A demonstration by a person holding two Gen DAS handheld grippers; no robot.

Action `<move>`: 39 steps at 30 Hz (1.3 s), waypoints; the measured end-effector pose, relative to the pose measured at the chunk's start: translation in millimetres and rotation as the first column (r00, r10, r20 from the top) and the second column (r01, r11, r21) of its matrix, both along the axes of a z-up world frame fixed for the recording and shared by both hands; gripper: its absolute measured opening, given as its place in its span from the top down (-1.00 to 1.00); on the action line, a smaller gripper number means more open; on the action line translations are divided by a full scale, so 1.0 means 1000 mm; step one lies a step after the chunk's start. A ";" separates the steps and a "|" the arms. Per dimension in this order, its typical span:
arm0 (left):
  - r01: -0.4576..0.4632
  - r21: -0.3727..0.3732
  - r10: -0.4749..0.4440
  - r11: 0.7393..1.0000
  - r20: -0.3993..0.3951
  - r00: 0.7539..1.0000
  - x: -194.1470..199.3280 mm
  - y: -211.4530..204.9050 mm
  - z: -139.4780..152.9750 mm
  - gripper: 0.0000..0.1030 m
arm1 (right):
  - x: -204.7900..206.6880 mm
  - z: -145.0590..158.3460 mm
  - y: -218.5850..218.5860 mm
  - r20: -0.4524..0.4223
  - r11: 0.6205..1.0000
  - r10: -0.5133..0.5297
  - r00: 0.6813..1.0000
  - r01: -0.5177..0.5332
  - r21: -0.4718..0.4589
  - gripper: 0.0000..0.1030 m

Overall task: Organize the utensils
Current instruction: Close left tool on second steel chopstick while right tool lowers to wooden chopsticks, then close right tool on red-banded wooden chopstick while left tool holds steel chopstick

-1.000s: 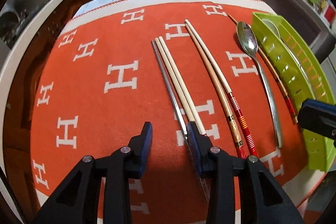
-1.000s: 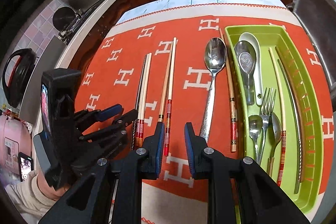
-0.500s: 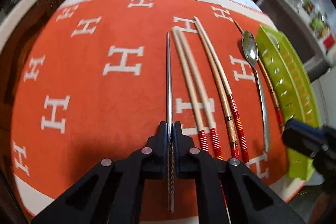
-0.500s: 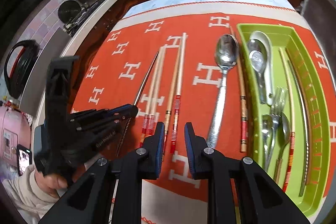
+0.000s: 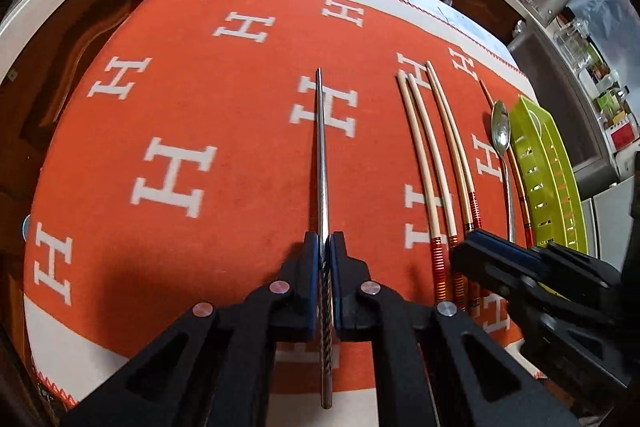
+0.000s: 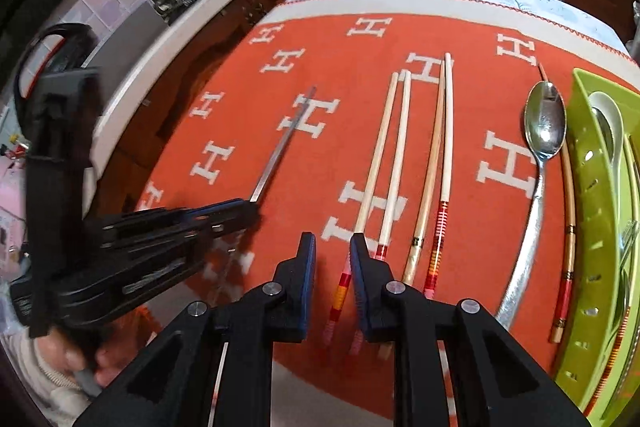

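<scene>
Left hand-held gripper (image 5: 325,247) clamped on metal chopstick (image 5: 322,155), held above orange cloth (image 5: 200,99). Right hand-held gripper (image 6: 333,247) narrowly parted, holding nothing, over wooden chopsticks (image 6: 390,147). Spoon (image 6: 538,163) beside green tray (image 6: 588,211) at right.
</scene>
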State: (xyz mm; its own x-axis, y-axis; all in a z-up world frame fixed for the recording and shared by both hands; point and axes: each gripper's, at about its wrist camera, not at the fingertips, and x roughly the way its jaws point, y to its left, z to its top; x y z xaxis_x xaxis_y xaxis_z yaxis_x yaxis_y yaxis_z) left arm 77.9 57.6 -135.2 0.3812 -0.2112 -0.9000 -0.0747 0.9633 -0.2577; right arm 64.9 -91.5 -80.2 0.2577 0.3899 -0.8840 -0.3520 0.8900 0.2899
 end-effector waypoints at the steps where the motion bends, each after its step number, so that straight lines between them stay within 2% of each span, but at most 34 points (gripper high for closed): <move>1: -0.001 -0.003 0.002 1.000 0.004 1.000 0.000 0.002 0.000 0.94 | 0.002 -0.004 0.003 -0.001 1.000 -0.003 1.000 0.003 -0.016 0.69; 4: -0.004 -0.017 0.004 1.000 0.008 1.000 0.001 0.006 0.000 0.93 | 0.005 -0.013 0.013 -0.004 0.998 -0.001 1.000 0.001 -0.067 0.72; 8: 0.011 -0.035 -0.011 0.999 0.013 1.000 0.002 0.011 0.000 0.93 | 0.009 -0.022 0.027 0.040 0.982 -0.006 0.999 0.014 -0.188 0.76; 12: 0.018 -0.046 -0.017 0.999 0.018 1.000 0.002 0.013 0.000 0.93 | 0.001 -0.024 0.038 0.123 0.962 0.025 0.992 0.009 -0.273 0.83; 14: 0.021 -0.048 -0.020 0.999 0.022 1.000 0.003 0.013 0.001 0.93 | 0.000 -0.025 0.040 0.132 0.960 0.028 0.991 0.010 -0.280 0.85; 20: 0.028 -0.079 -0.026 0.996 0.032 0.999 0.004 0.012 0.010 0.93 | 0.006 -0.015 0.015 0.050 0.991 -0.054 0.997 0.060 -0.121 0.90; 27: 0.033 -0.145 -0.026 0.989 0.050 0.998 0.008 0.003 0.023 0.94 | 0.000 0.011 -0.025 0.006 0.992 -0.128 0.992 0.128 0.022 0.90; 34: 0.031 -0.125 -0.025 0.992 0.049 0.998 0.007 -0.010 0.025 0.94 | -0.016 0.037 -0.058 0.032 0.982 -0.171 0.985 0.168 0.083 0.90; 39: 0.044 -0.103 -0.032 0.994 0.116 0.993 0.003 -0.018 0.043 0.94 | -0.026 0.061 -0.088 0.068 0.971 -0.213 0.975 0.204 0.124 0.90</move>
State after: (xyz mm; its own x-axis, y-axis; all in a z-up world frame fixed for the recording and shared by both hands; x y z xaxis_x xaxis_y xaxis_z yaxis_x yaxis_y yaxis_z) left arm 80.8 39.2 -92.4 0.4698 -0.3184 -0.8234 -0.0030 0.9321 -0.3621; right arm 38.8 -179.2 -18.9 0.4123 0.4182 -0.8094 -0.1883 0.9083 0.3735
